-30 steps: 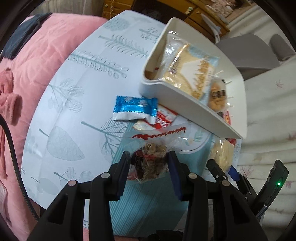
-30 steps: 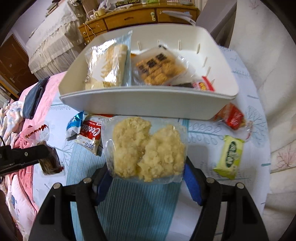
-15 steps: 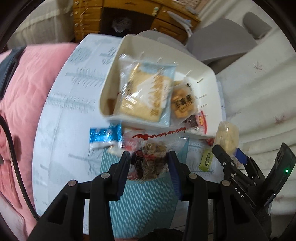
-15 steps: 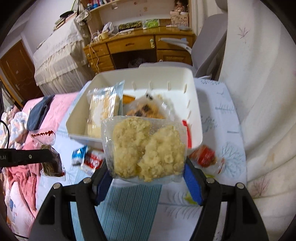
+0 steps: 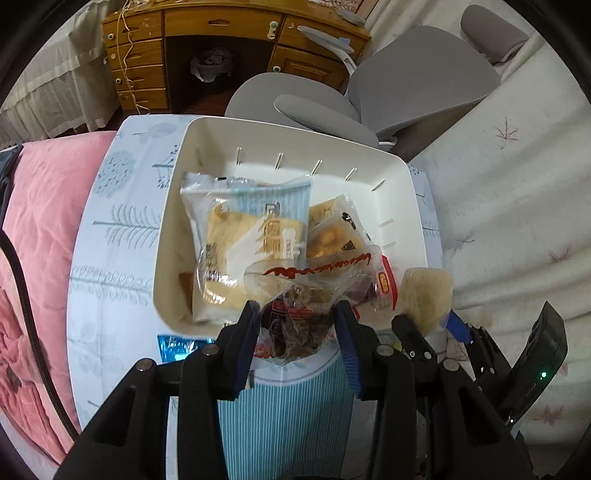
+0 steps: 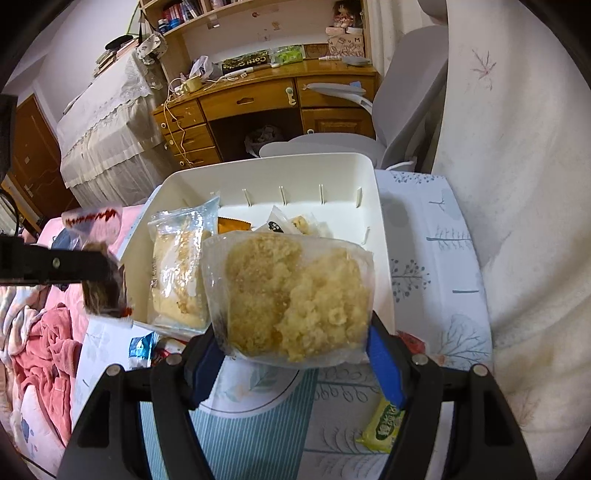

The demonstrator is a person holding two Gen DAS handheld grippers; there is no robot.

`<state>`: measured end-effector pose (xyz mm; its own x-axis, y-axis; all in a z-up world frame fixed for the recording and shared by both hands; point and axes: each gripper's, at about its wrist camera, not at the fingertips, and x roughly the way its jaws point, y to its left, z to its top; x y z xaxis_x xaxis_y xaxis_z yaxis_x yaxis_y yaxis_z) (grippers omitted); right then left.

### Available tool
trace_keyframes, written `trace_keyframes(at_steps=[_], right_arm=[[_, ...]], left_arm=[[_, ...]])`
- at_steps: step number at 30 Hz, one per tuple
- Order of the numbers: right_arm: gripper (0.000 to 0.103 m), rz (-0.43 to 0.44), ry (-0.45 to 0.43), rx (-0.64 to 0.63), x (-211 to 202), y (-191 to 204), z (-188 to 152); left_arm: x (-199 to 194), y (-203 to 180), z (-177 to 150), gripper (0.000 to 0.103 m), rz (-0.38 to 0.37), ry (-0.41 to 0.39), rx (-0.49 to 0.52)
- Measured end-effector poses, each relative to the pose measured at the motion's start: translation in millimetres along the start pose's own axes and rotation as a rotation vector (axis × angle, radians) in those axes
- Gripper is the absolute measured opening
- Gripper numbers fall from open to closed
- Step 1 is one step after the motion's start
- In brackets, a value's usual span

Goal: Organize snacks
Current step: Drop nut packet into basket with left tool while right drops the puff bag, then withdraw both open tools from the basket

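My left gripper is shut on a clear packet of brown snack with a red-printed top, held above the near edge of the white bin. My right gripper is shut on a clear packet of yellow crumbly cake, held above the bin's near right part. The bin holds a large bread packet and smaller packets. The left gripper's packet also shows in the right wrist view, and the right one's in the left wrist view.
On the tablecloth lie a blue packet, a green packet and a red packet. A grey chair and wooden desk stand beyond the table. Pink bedding lies left.
Both grippers have risen and moved forward with their packets, from above the table's near part to over the bin. The view now looks down into the bin.
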<state>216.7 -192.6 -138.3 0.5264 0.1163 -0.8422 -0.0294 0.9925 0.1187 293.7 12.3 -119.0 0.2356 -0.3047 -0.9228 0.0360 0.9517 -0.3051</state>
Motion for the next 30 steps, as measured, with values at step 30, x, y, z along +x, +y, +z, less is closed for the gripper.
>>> trace_keyframes(at_steps=[30], right_arm=[[0.084, 0.068, 0.036, 0.17, -19, -7, -46]], left_arm=[[-30, 27, -67, 0.079, 0.068, -0.058, -0.031]])
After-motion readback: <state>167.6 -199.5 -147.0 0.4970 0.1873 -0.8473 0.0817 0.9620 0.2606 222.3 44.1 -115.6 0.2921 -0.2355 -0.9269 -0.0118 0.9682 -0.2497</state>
